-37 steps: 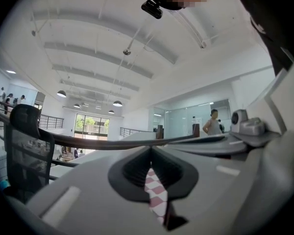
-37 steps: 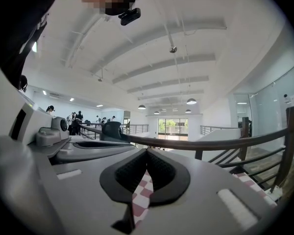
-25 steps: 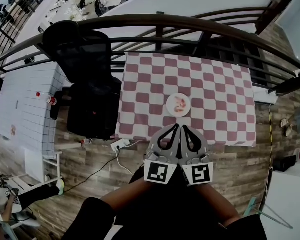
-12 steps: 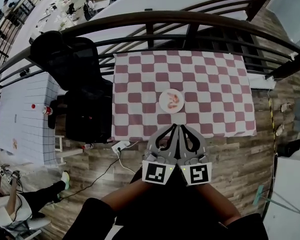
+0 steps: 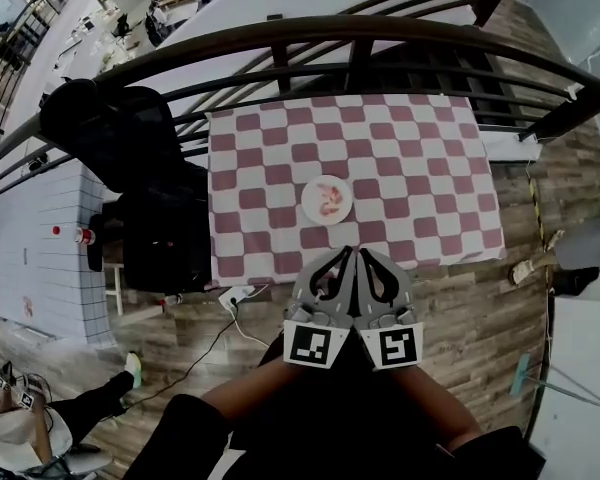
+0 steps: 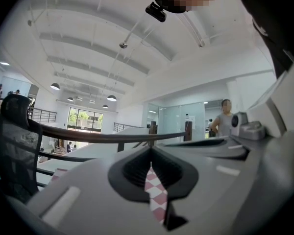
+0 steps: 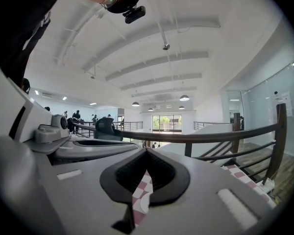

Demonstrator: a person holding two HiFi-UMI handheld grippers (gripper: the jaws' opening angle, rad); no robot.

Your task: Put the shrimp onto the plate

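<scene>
From the head view we see the shrimp (image 5: pixel 329 200) lying on the plate (image 5: pixel 307 201), which sits near the middle of the checkered table (image 5: pixel 420 168). The left gripper (image 5: pixel 346 256) and right gripper (image 5: pixel 364 256) are side by side, touching, close to the body and well apart from the plate.

In the left gripper view its jaws are pressed together, pinching nothing.

In the right gripper view we find the same: jaws together, empty, with a railing (image 7: pixel 220 133) beyond.
</scene>
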